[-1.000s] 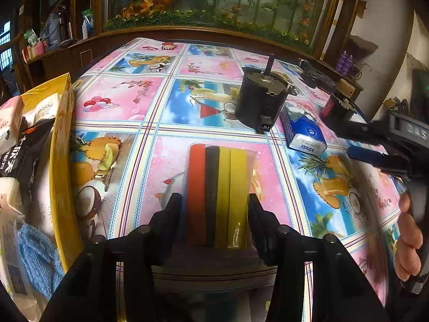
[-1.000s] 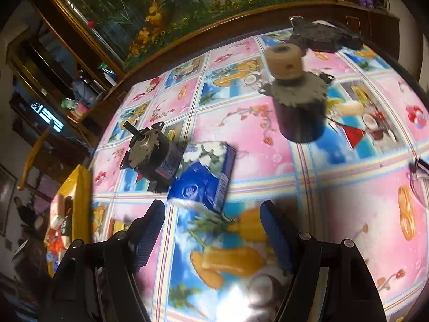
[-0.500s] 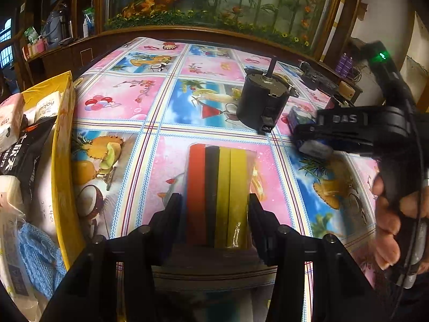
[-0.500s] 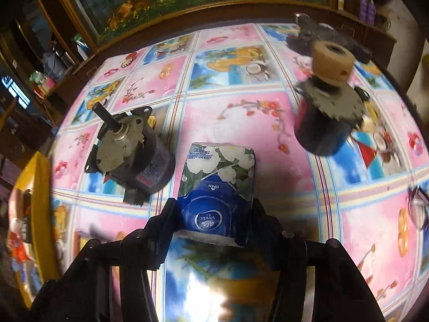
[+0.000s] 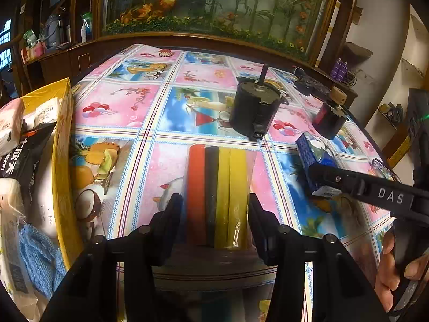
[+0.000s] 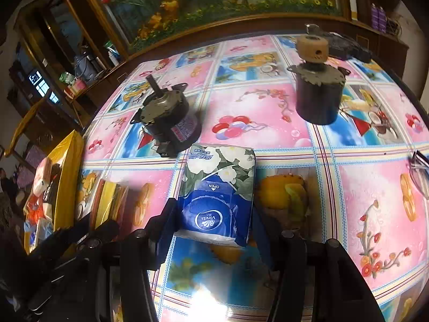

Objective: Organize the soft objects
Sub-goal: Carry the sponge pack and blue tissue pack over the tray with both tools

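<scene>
Near the front edge of the table [image 6: 281,112], the tissue pack [image 6: 217,187] sits pinched between my right gripper [image 6: 214,222] pads, and the sleeve of coloured sponge strips [image 5: 218,187] is clamped in my left gripper [image 5: 215,214] close to the left edge. I judge both still need carrying to the yellow box [image 5: 60,145] off that edge, which already holds packets and a blue knit cloth [image 5: 40,257]. Two motors [image 6: 166,115] stand toward the back edge; a flowered mural lines the wall behind
</scene>
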A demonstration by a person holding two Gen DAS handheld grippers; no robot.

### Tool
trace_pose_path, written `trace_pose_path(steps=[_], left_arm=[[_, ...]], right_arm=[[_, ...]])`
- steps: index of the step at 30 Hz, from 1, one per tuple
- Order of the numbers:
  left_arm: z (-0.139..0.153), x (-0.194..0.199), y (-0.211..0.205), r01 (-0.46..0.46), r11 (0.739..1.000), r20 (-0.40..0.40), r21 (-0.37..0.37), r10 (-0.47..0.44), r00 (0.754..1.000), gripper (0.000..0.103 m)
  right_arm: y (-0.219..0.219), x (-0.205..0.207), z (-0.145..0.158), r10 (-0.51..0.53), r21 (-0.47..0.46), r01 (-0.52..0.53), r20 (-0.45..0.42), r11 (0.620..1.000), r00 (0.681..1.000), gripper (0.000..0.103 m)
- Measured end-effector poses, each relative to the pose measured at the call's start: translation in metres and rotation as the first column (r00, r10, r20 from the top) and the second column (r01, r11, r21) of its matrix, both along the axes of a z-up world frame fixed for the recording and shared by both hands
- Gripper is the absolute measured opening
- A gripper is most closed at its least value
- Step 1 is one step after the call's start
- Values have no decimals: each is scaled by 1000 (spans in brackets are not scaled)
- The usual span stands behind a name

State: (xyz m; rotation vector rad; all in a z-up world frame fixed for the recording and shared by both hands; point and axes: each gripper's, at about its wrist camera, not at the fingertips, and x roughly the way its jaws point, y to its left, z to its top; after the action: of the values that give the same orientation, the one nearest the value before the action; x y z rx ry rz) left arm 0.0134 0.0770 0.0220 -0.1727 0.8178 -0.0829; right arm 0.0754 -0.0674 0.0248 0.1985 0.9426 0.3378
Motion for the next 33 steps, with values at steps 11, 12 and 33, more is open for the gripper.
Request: trace_pose_path(steps=[11, 12, 33], left_arm=[[4, -6, -3, -14, 1000, 28, 6, 14, 1000, 48], [5, -8, -3, -15, 1000, 31, 9, 15, 999, 48], [52, -70, 34, -87, 996, 104, -13, 88, 991, 48]], right_arm=[[5, -8, 9, 40, 12, -40, 37, 999, 999, 57], [5, -8, 10, 42, 13, -43, 43, 999, 998, 57], [25, -31, 26, 135, 28, -140, 135, 990, 982, 58]])
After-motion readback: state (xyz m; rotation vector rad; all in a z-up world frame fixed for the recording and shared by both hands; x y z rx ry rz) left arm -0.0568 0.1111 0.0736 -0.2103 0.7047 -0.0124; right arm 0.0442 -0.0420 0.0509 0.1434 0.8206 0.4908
